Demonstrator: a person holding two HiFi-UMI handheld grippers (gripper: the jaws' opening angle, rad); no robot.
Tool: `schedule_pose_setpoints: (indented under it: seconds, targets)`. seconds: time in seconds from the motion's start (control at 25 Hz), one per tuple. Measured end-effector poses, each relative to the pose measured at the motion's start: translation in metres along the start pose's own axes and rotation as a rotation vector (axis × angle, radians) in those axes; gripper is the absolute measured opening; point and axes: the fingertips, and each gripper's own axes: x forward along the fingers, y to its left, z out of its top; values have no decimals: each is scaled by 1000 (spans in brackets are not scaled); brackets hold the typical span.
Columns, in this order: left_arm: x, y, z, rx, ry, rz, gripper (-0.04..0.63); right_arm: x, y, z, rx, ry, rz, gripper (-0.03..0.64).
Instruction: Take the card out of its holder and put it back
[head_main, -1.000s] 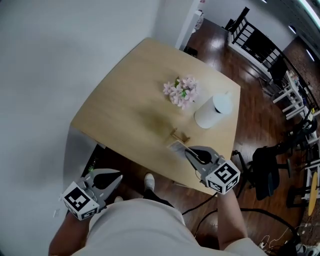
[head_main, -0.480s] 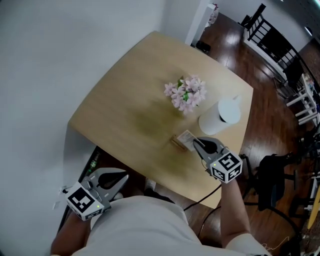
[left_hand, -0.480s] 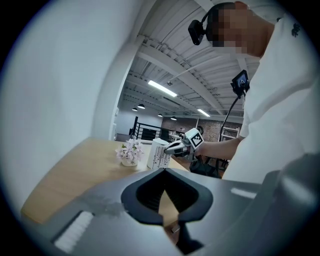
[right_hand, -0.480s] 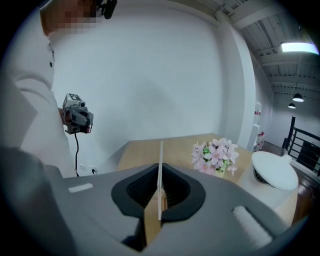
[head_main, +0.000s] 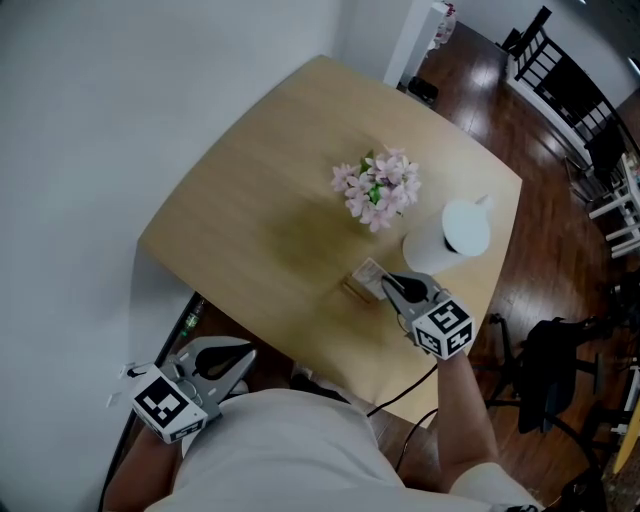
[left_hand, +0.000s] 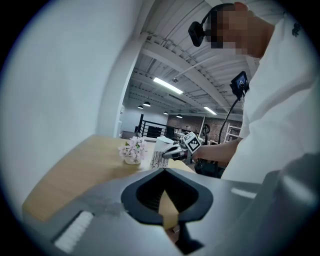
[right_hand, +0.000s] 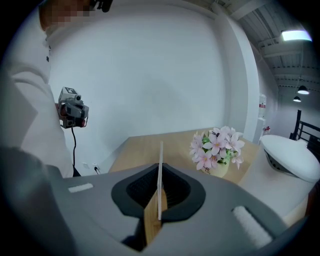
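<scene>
A small pale card stands upright over the wooden holder near the table's front right. My right gripper is shut on the card's right edge. In the right gripper view the card shows edge-on between the closed jaws of that gripper. Whether the card sits in the holder's slot I cannot tell. The left gripper view shows the striped card in the far gripper. My left gripper hangs below the table's near edge, by my body, its jaws together and empty.
A pot of pink flowers stands mid-table on the wooden table. A white lidded jug stands just right of the card. A white wall runs along the left. Chairs and dark wood floor lie to the right.
My right gripper has carried the card from near the table's front edge up to the holder, then held still. The left gripper has stayed in place.
</scene>
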Motion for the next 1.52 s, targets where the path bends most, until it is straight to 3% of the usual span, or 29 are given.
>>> schedule_pose_setpoints:
  seconds: [0.64, 1.52]
  targets:
    - [16, -1, 3, -18, 20, 3, 2, 9, -5, -9, 22, -1, 45, 20]
    - [21, 0, -3, -45, 94, 6, 2, 33, -8, -54, 70, 11, 83, 21]
